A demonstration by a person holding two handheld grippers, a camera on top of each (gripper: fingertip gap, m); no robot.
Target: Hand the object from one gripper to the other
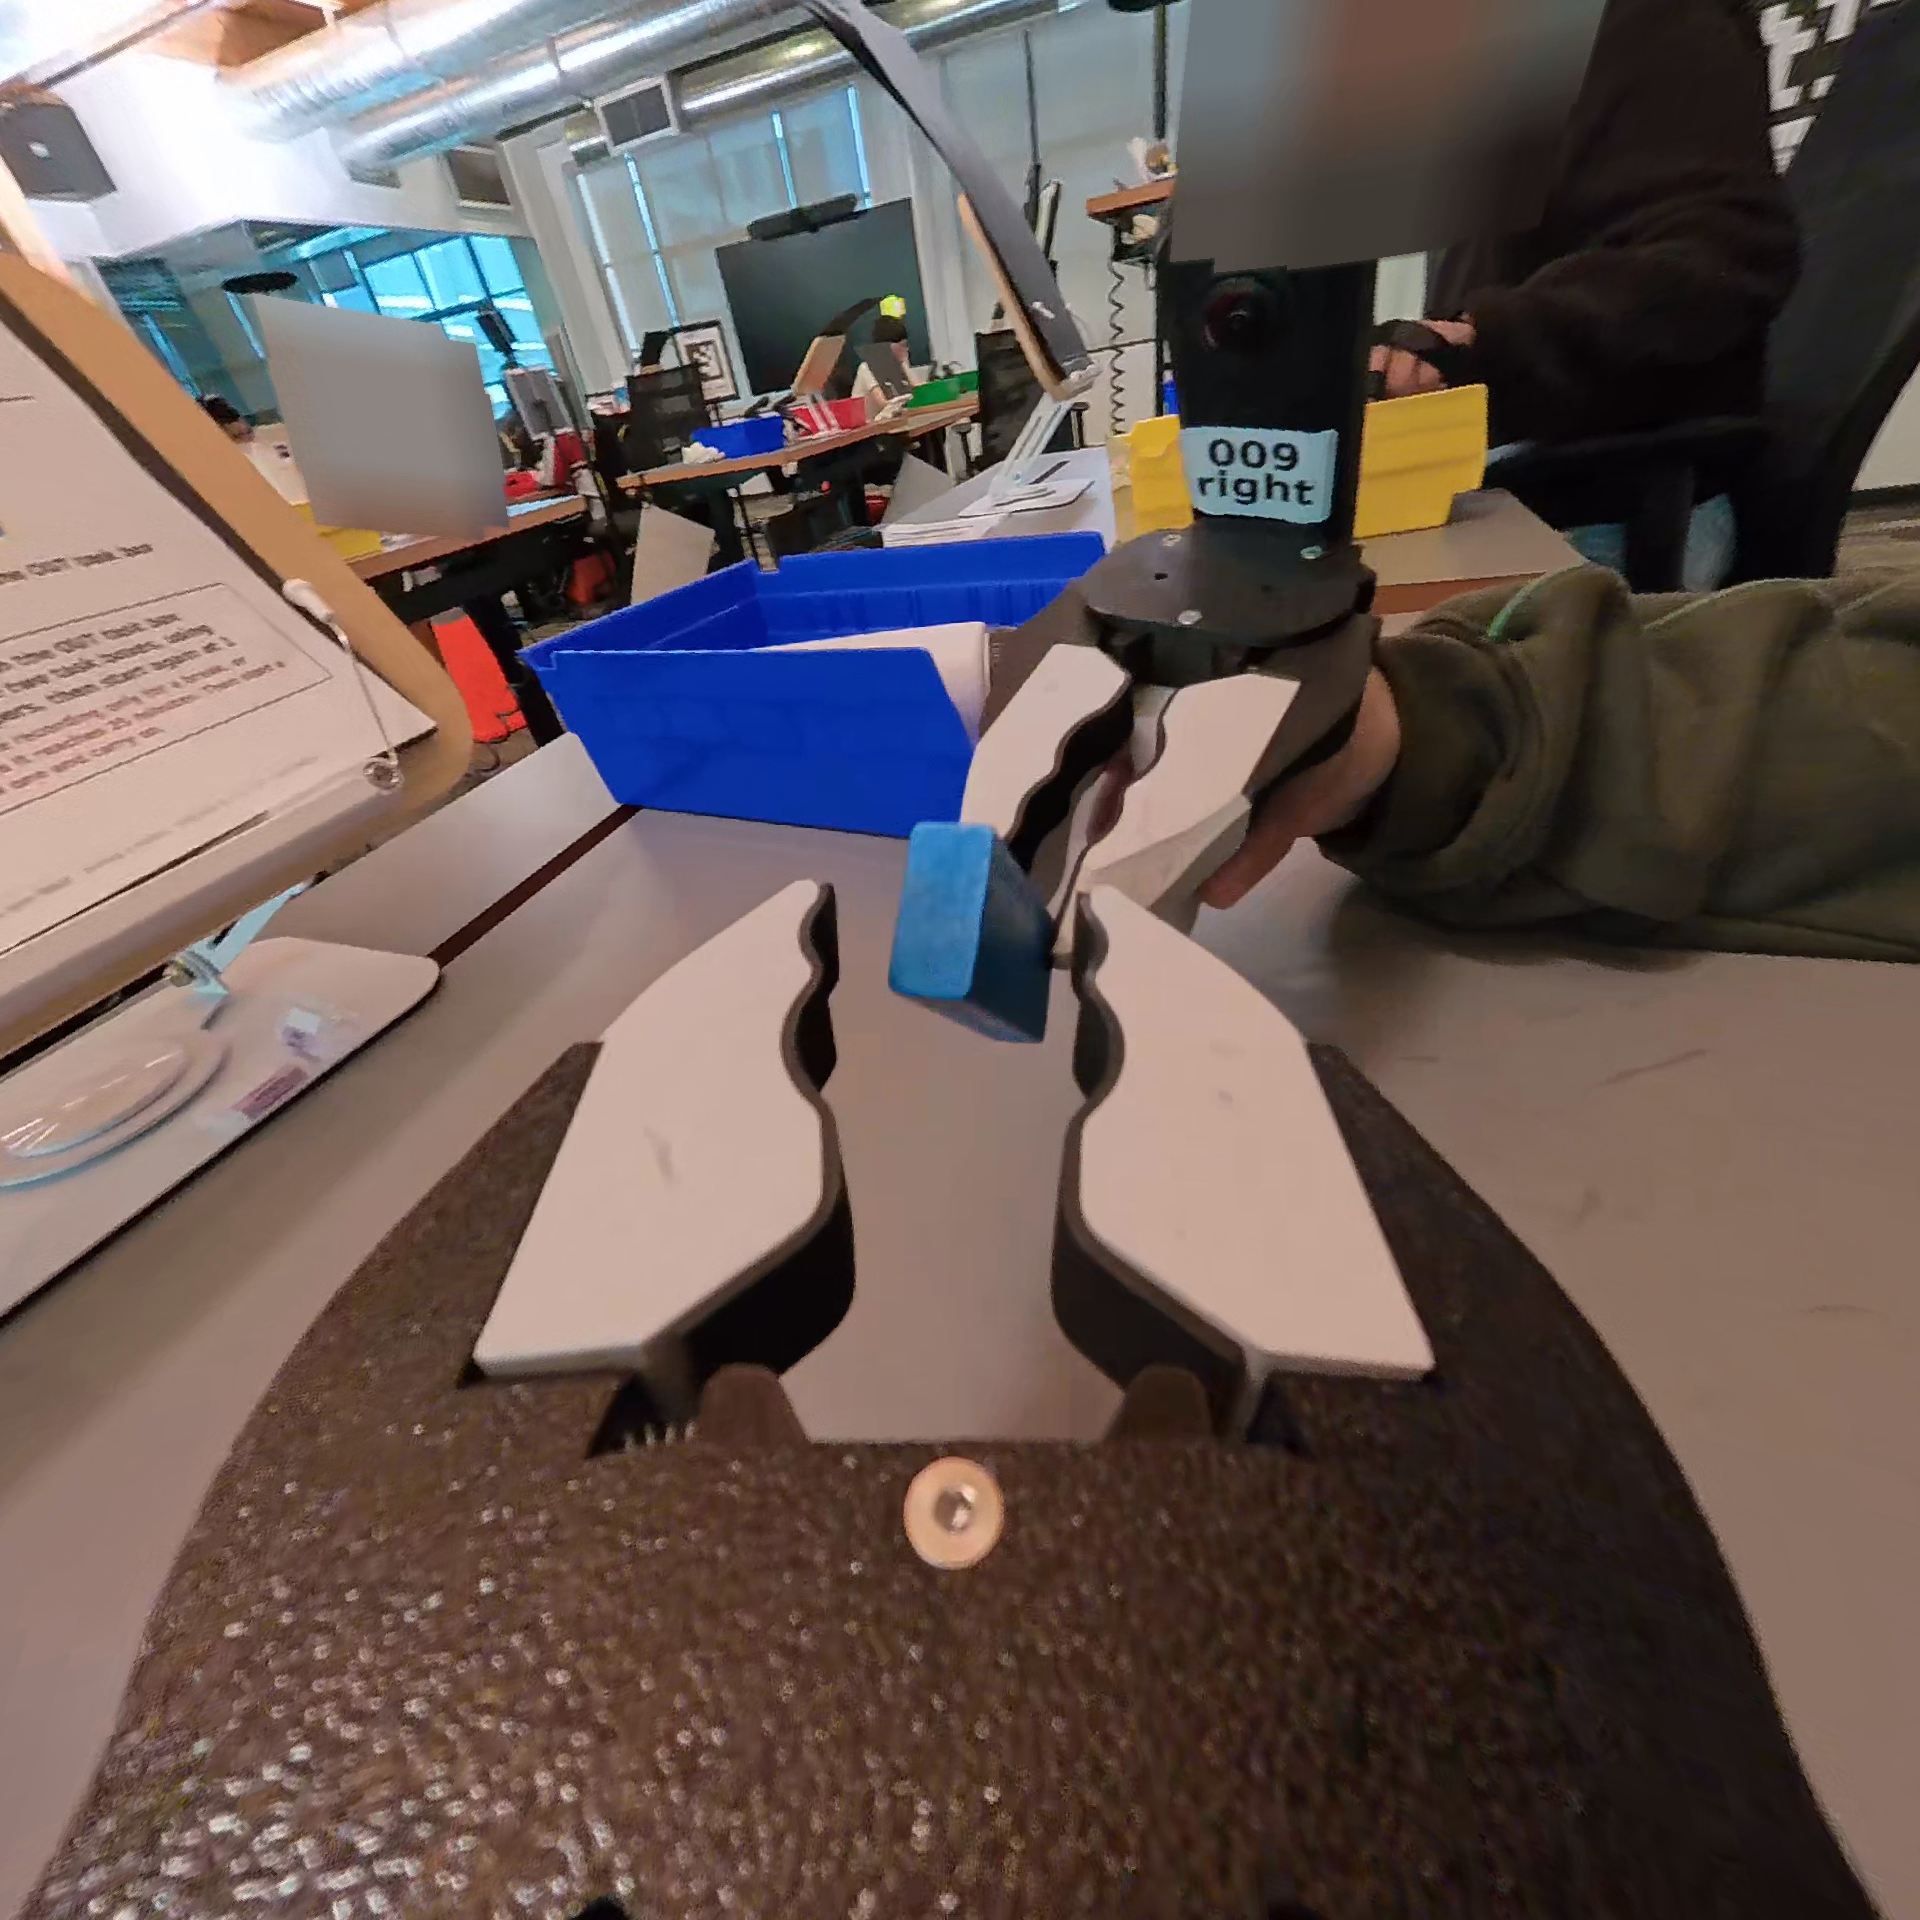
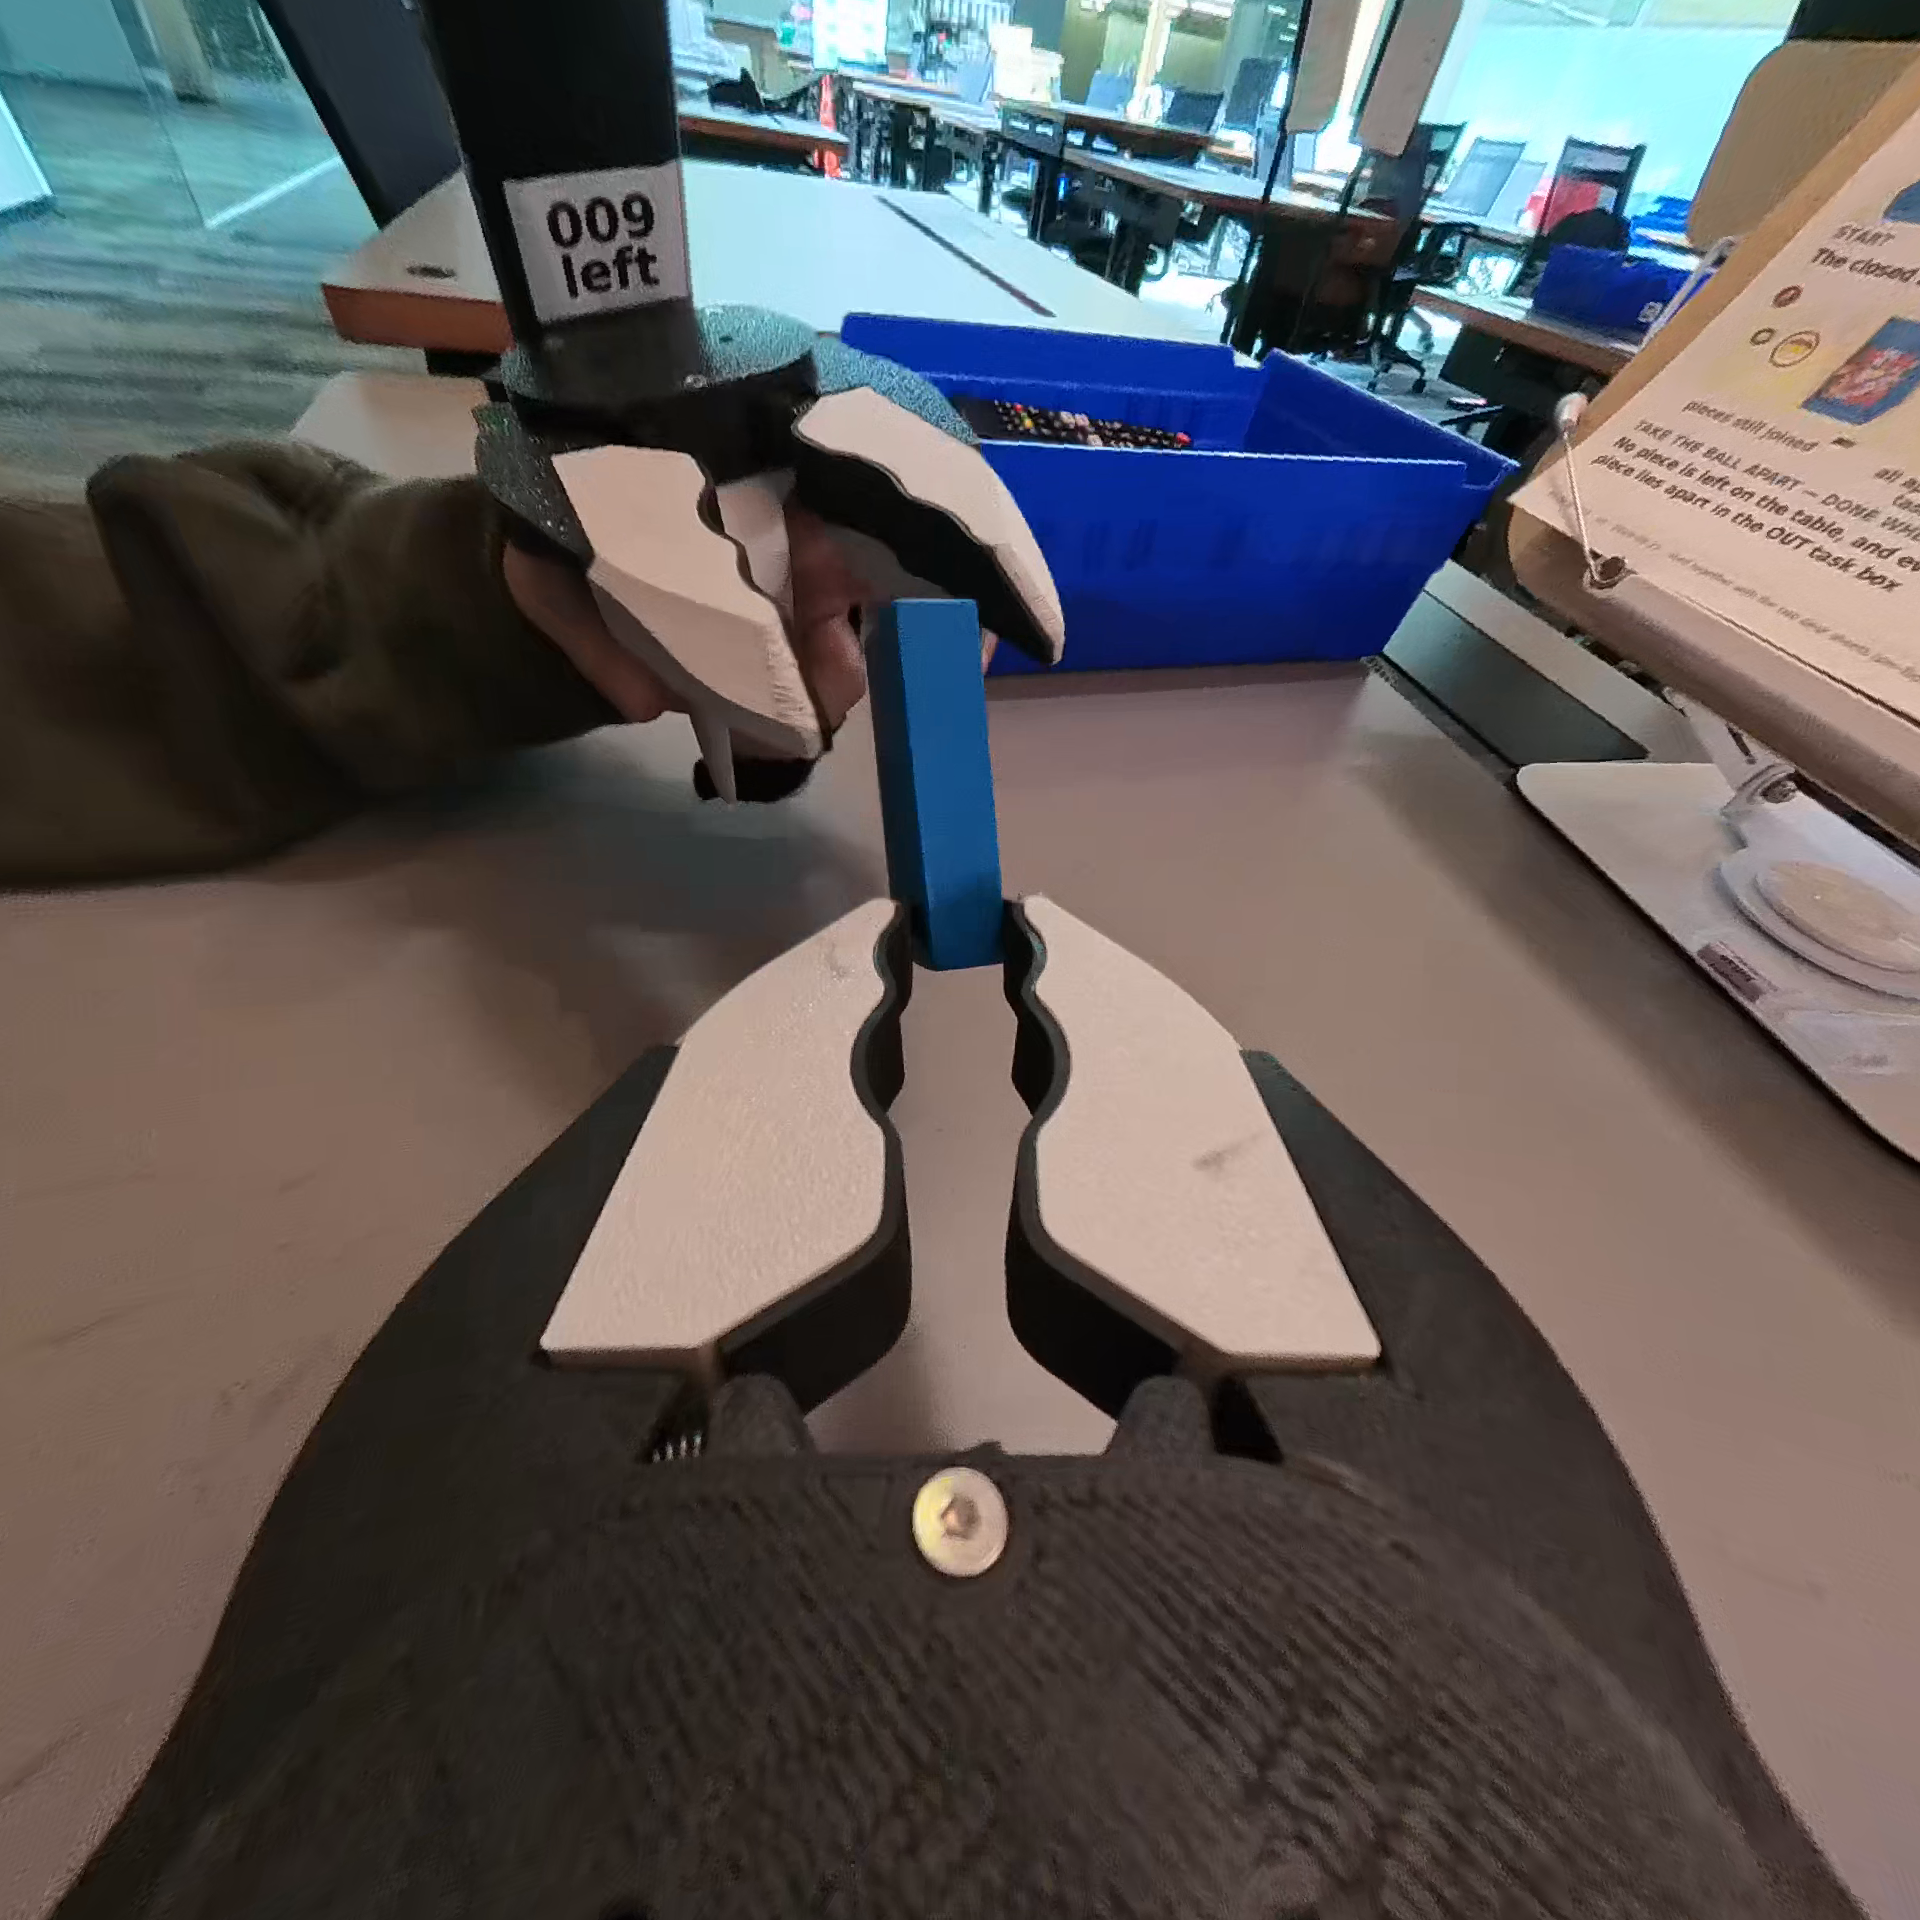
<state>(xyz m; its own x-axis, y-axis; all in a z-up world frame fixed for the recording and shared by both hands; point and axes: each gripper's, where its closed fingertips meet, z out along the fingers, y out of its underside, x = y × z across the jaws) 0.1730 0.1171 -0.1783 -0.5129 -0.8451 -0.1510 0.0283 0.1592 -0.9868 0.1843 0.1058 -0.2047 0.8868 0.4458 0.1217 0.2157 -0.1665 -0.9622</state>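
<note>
A long blue block (image 2: 935, 779) stands upright above the grey table (image 2: 1351, 935). My right gripper (image 2: 958, 925) is shut on its lower end, with both fingertips pressed on its sides. My left gripper (image 2: 920, 686) faces it from the far side, and its jaws stand open around the block's upper end without touching it. In the left wrist view the block (image 1: 961, 925) hangs between the open tips of my left gripper (image 1: 956, 904), nearer the right finger. The right gripper (image 1: 1049, 904) clamps its far end from the upper right.
A blue bin (image 1: 769, 727) sits on the table just behind the grippers and also shows in the right wrist view (image 2: 1195, 540). A tilted instruction board on a stand (image 1: 156, 675) is beside it. A yellow bin (image 1: 1423, 457) and a person in dark clothes (image 1: 1621, 260) are behind. My two grippers' fingertips are within a few centimetres of each other.
</note>
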